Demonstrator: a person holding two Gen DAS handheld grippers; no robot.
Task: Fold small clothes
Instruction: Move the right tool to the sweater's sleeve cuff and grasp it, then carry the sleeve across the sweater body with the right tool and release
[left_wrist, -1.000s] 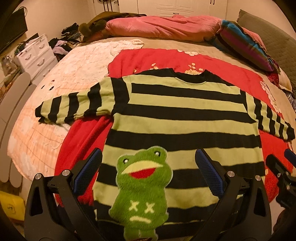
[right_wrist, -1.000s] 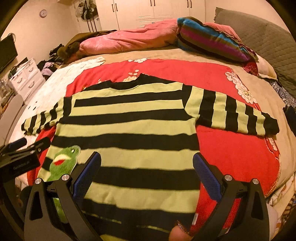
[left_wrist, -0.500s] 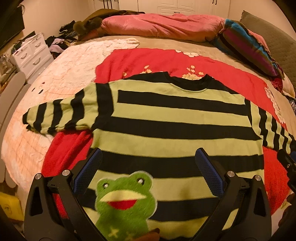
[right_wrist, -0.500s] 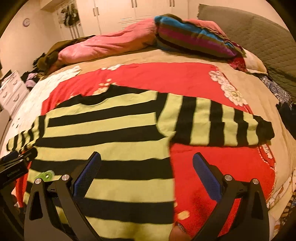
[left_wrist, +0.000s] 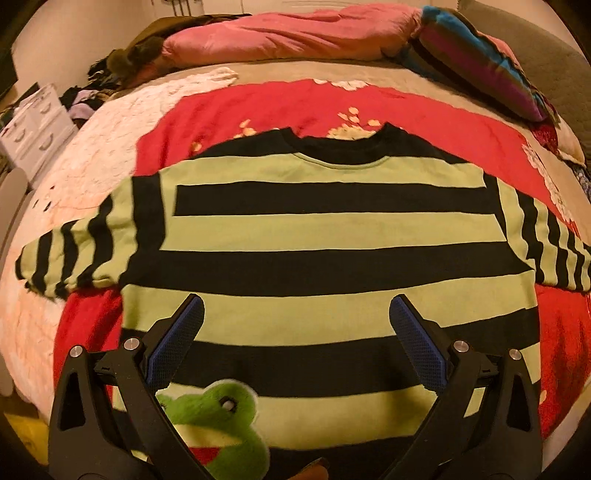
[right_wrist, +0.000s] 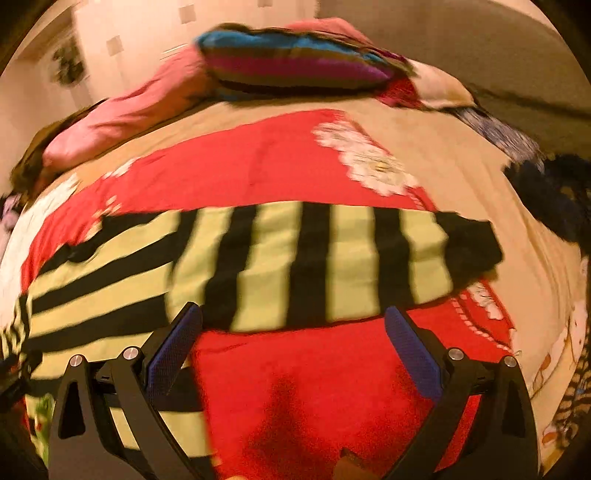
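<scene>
A small green-and-black striped sweater (left_wrist: 325, 236) lies flat on the bed, both sleeves spread out, a fuzzy green frog patch (left_wrist: 218, 424) near its hem. My left gripper (left_wrist: 295, 321) hovers open over the lower body of the sweater, nothing between its blue pads. In the right wrist view, the sweater's right sleeve (right_wrist: 332, 258) stretches across the red blanket, its black cuff (right_wrist: 469, 247) to the right. My right gripper (right_wrist: 291, 328) stands open just in front of that sleeve, over bare red blanket. This view is blurred by motion.
A red flowered blanket (left_wrist: 332, 107) lies under the sweater on a beige bedspread (right_wrist: 461, 162). A pink duvet (left_wrist: 295, 33) and a striped pillow (left_wrist: 480, 62) sit at the bed's far end. White drawers (left_wrist: 33, 125) stand at the left. Dark clothing (right_wrist: 550, 199) lies at the right.
The left gripper has moved forward up the sweater, so the frog patch slid toward the bottom edge. The right gripper has swung right, from the sweater's body to its right sleeve.
</scene>
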